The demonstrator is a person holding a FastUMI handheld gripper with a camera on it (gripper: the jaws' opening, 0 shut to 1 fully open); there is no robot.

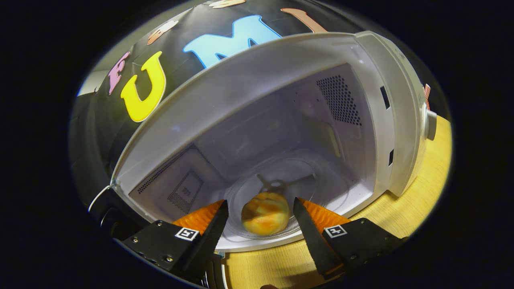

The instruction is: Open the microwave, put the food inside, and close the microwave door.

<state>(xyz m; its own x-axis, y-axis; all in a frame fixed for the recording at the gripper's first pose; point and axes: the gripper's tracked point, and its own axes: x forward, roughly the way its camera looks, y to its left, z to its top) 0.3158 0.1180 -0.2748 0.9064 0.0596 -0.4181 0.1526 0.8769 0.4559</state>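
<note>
While the microwave (257, 132) stands open on the wooden table (425, 200), the food (265, 212), a blurred bun-like item, sits on the glass turntable (321, 180) inside. The gripper (261, 212) has its jaws spread either side, apparently clear of it, suggesting release.

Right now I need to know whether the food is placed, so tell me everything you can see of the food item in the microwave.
The food is a rounded, bun-like lump, golden yellow with darker orange-brown patches, slightly blurred. It sits on the glass turntable near the front of the open microwave cavity. It lies between the fingers of the open gripper, with a gap on each side, so neither finger presses on it.
</note>
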